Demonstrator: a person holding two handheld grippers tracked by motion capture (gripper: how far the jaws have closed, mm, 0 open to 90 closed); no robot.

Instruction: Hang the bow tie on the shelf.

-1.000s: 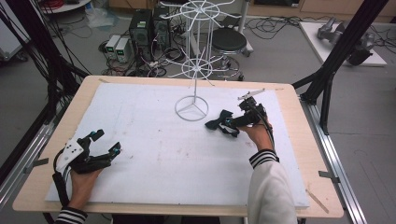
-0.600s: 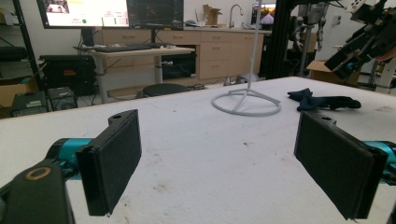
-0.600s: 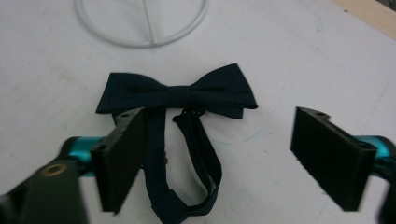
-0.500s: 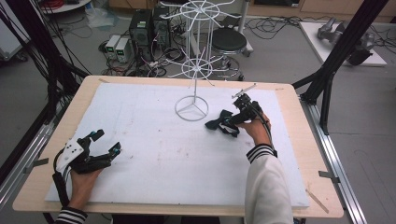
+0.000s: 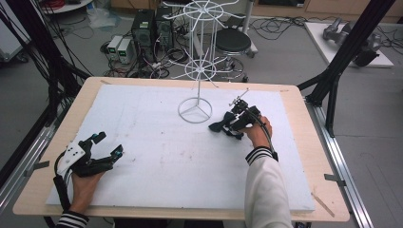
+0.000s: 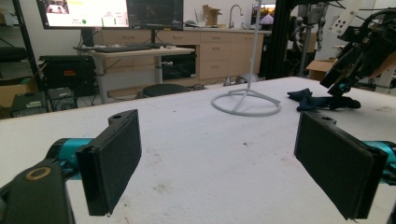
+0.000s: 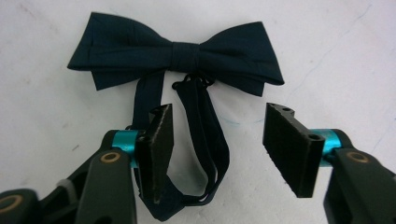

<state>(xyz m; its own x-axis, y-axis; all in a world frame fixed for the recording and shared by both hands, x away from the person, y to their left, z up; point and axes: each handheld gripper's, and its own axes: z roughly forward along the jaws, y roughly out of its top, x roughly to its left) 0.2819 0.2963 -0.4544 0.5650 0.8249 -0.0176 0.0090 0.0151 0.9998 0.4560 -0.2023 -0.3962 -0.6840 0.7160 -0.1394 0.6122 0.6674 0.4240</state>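
Note:
A dark navy bow tie [image 7: 177, 53] lies flat on the white table cover, its neck strap [image 7: 205, 140] looping back toward the camera in the right gripper view. My right gripper [image 7: 217, 149] hangs open just over the strap, one jaw on each side of it. From above, the bow tie [image 5: 218, 126] pokes out to the left of the right gripper [image 5: 233, 124], near the ring base of a white wire rack [image 5: 195, 110]. My left gripper [image 5: 108, 146] rests open near the table's front left, nothing between its jaws. The left gripper view shows the bow tie [image 6: 310, 99] far off.
The white wire rack's pole and spoked arms [image 5: 203, 71] rise over the table's back middle. The wooden table edge [image 5: 304, 123] frames the white cover. Black frame legs [image 5: 342, 61], computers and a stool [image 5: 233, 42] stand on the floor behind.
My right gripper has shifted slightly left and down toward the bow tie's strap. The left gripper has stayed where it was.

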